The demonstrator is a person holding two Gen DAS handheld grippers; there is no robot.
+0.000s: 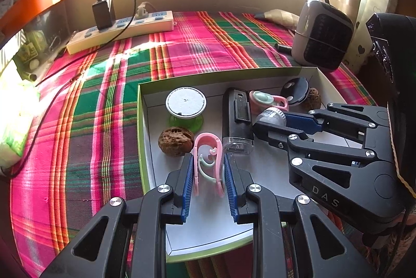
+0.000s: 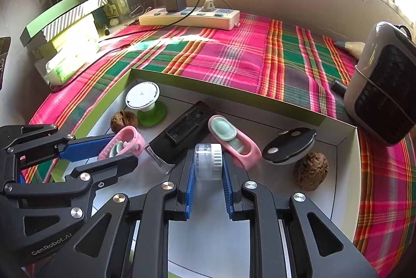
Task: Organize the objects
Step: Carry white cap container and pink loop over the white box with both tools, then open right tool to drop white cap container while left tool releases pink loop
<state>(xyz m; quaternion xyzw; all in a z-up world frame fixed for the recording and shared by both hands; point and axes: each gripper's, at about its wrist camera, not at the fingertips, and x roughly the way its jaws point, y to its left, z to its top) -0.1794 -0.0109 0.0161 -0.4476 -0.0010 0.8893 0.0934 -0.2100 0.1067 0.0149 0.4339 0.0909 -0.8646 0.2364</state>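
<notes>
- The box (image 1: 142, 122), green outside and white inside, sits on the plaid cloth (image 1: 109, 85) and holds every task item. It looks like light card, so its walls are likely to flex; any lift is better taken at a corner or with both tools.
- The black rectangular device (image 2: 186, 133) lies at the middle of the box floor, its clear end toward the cameras. It appears rigid and the heaviest piece here, with smooth sides that could slide; a grip across its narrow width seems safest.
- The left gripper (image 1: 209, 174) pinches the pink clip (image 1: 208, 148) by its 2 long sides, low in the box just beside 1 walnut (image 1: 176, 141). The clip looks like thin, springy plastic, light, and likely to bow if squeezed harder.
- The right gripper (image 2: 207, 170) is closed on the clear capped jar (image 2: 208, 161), pads on its 2 flat ends, close in front of a second pink clip (image 2: 234, 145). The jar seems hard, light and slick, so the flat ends are the surer hold.
- The second walnut (image 2: 310, 171) lies at the right of the box, near a black oval case (image 2: 288, 145); its rough, hard shell should grip well.
</notes>
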